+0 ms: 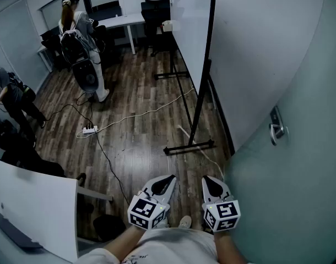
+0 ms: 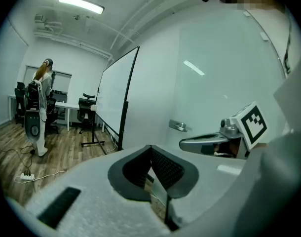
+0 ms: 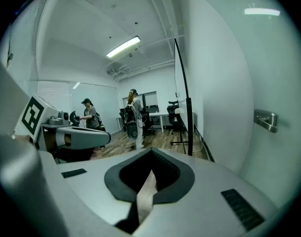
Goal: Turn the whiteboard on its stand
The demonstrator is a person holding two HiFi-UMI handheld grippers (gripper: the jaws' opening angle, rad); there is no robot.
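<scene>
Power strip [image 1: 90, 129] and white cable [image 1: 136, 114] lay on the floor left of the stand, the cable running right to its base. My read of the risk: swing the board and the stand foot [image 1: 189, 146] drags or snags that cable.

Left gripper [image 1: 169, 179] sat near the body, jaws together, nothing in them.

Whiteboard [image 1: 191, 43] stood ahead, middle to far, close along the right wall. A corner could clip the wall on rotation.

Right gripper [image 1: 210, 179] was also closed and empty. Both were well short of the frame, and closed jaws would likely shove the board, not grip it.

Only the head view showed the foot and cable. The left gripper view gave the board's face at an angle. The right gripper view had it edge-on.
</scene>
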